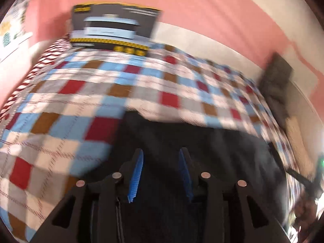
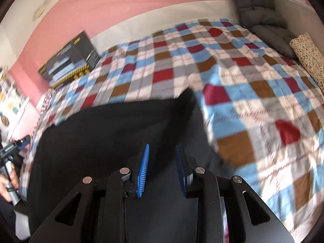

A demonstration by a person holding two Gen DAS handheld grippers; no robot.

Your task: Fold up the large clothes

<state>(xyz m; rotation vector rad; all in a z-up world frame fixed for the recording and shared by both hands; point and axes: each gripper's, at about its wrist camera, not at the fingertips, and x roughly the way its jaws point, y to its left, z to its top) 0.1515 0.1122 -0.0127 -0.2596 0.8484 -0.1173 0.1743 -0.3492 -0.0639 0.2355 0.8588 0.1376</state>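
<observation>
A large black garment lies spread on the checked bedspread, blurred in the left wrist view. My left gripper hangs over its near part with the blue pads apart and nothing pinched between them. In the right wrist view the same black garment covers the near left of the bed, one corner sticking up. My right gripper is above it, pads apart, only cloth seen below the gap. The left gripper also shows at the left edge, held by a hand.
A dark printed cardboard box stands on the bed against the pink wall. Grey quilted cushions and a speckled pillow lie at the head. The checked bedspread stretches bare to the right.
</observation>
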